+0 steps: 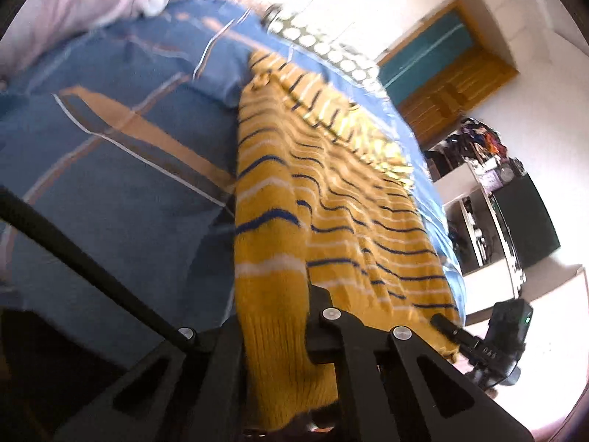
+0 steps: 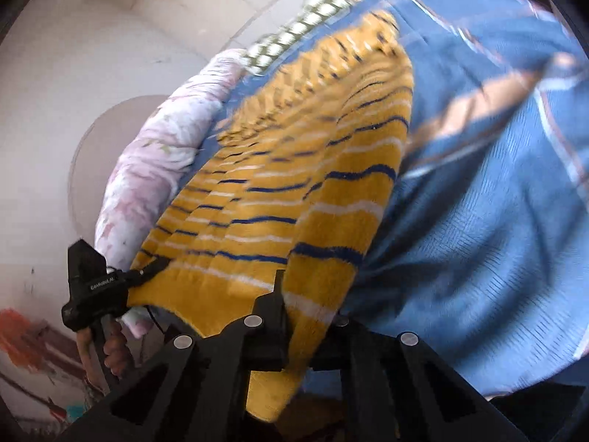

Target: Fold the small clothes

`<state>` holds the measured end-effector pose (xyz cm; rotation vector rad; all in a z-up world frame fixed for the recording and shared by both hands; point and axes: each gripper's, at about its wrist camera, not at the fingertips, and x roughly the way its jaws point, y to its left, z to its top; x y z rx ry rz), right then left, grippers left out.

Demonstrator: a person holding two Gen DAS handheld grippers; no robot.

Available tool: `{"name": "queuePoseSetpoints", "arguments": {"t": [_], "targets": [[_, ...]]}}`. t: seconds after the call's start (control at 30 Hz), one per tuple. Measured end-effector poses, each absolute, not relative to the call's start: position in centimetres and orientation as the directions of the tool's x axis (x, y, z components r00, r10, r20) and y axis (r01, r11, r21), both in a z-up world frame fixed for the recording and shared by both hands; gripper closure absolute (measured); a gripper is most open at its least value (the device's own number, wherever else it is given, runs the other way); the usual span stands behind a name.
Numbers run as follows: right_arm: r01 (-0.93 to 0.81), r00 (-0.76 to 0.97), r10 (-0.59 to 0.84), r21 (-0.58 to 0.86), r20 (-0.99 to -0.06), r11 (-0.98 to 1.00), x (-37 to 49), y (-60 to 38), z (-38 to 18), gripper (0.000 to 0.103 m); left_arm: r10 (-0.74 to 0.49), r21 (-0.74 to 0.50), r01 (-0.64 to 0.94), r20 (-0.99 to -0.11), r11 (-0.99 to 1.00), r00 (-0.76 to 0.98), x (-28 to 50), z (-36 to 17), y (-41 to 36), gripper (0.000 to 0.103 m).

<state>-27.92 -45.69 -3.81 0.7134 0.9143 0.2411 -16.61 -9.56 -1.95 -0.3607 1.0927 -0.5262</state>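
Both grippers clamped on near hem of yellow striped sweater (image 1: 316, 191): left gripper (image 1: 279, 335) pinching one bottom corner, right gripper (image 2: 294, 316) pinching the other. Blue bedsheet (image 1: 110, 191) with tan and white lines fills most of each view; sweater stretched over it, running from near edge toward far side, blurred. Pink floral quilt (image 2: 147, 169) bunched beside sweater. Wooden door (image 1: 441, 81) far right. Hand (image 2: 110, 353) grips left gripper handle.
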Motion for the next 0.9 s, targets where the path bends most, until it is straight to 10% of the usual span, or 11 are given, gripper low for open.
{"name": "queuePoseSetpoints", "arguments": {"t": [0.43, 0.9], "targets": [[0.064, 0.534, 0.544, 0.672, -0.647, 0.738, -33.5, -44.7, -4.5, 0.096, -0.543, -0.478, 0.261, -0.773, 0.839, 0.329, -21.7, -2.3, -7.5, 0.1], [0.048, 0.736, 0.338, 0.543, -0.587, 0.838, -14.5, -49.2, 2.5, 0.096, -0.438, -0.367, 0.243, -0.792, 0.898, 0.425, 0.9, 1.0, -16.5, 0.099]]}}
